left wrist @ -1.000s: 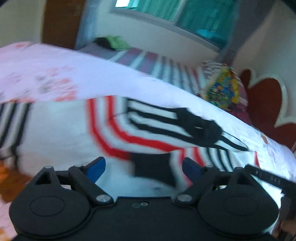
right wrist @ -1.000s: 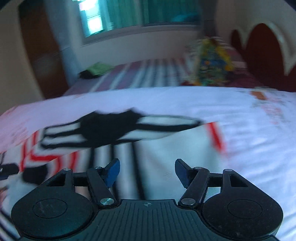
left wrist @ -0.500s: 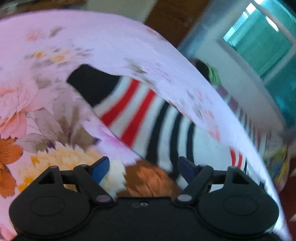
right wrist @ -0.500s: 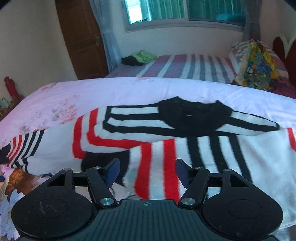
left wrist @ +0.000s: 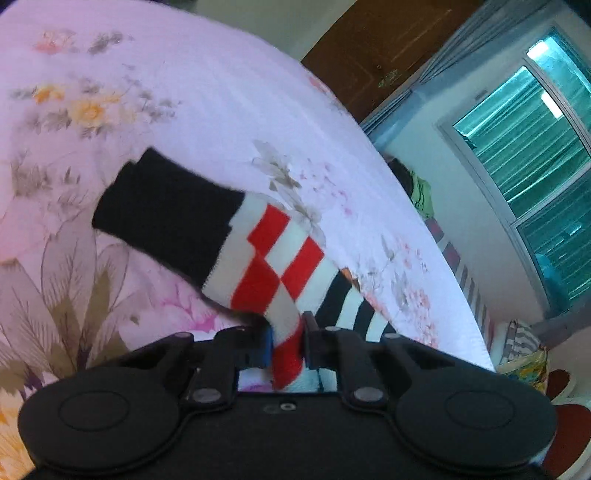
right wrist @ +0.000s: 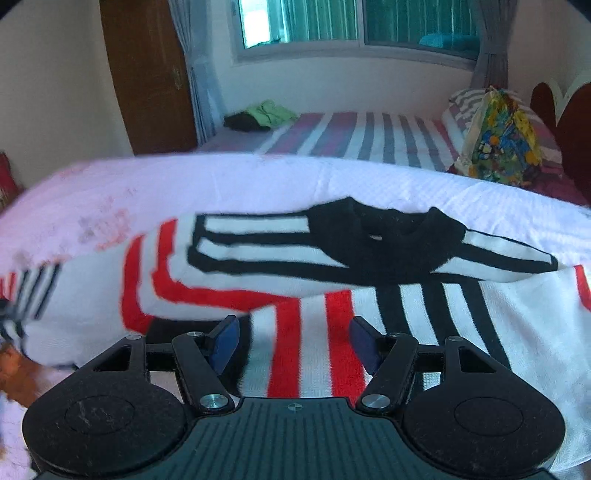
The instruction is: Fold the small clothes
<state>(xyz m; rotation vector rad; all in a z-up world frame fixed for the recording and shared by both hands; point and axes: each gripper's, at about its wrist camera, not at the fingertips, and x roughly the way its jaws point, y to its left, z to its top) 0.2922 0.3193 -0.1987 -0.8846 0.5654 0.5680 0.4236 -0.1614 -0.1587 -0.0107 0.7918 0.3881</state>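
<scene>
Striped sweater [right wrist: 332, 280] (white knit, red and black stripes, black collar) lies spread on the floral bedsheet [right wrist: 221, 181], body in front of the right wrist cam, collar at the far side with one part folded across under it. Its sleeve [left wrist: 258, 254] runs out to the left: black cuff [left wrist: 162, 210] resting on the sheet at the far end, red/white banding nearer the cam. Left gripper [left wrist: 287, 341] is clamped on the sleeve, red-and-white fabric pinched between the blue pads, jaws nearly together. Right gripper [right wrist: 293, 341] is spread wide, holding nothing, hovering just over the red stripes at the near edge of the sweater body; can't tell if the fingertips touch the knit. Sheet shows big flower prints [left wrist: 74, 295] near the left gripper. Beyond it: second bed with striped cover [right wrist: 362, 136], green and dark clothes pile [right wrist: 262, 116] at its far left, colourful pillow [right wrist: 498, 136] at the right. Wooden door [right wrist: 147, 74] far left, window [right wrist: 354, 22] on the far wall, dark red headboard [right wrist: 569, 114] at far right.
</scene>
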